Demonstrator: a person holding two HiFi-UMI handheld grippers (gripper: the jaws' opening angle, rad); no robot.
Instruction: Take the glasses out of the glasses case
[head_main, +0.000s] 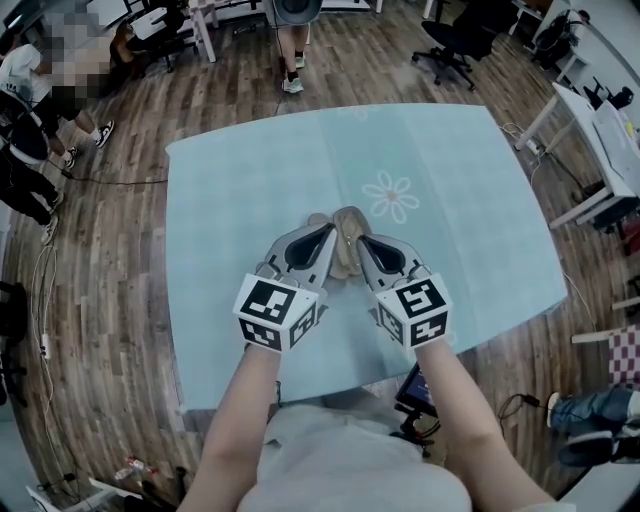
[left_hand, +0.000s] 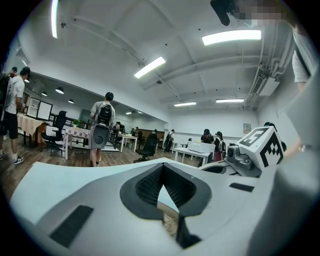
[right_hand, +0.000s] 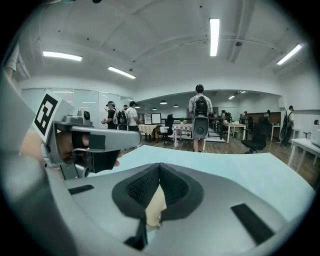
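A beige glasses case lies at the middle of the light blue tablecloth. My left gripper comes at the case from its left side and my right gripper from its right; both pinch it. In the left gripper view the left gripper has its jaws together at the tip, with tan case material caught in the slit. In the right gripper view the right gripper grips a cream flap of the case. The glasses themselves are hidden.
A white daisy print marks the cloth just beyond the case. A dark device hangs at the table's near edge. A person stands past the far edge; an office chair and white desks stand to the right.
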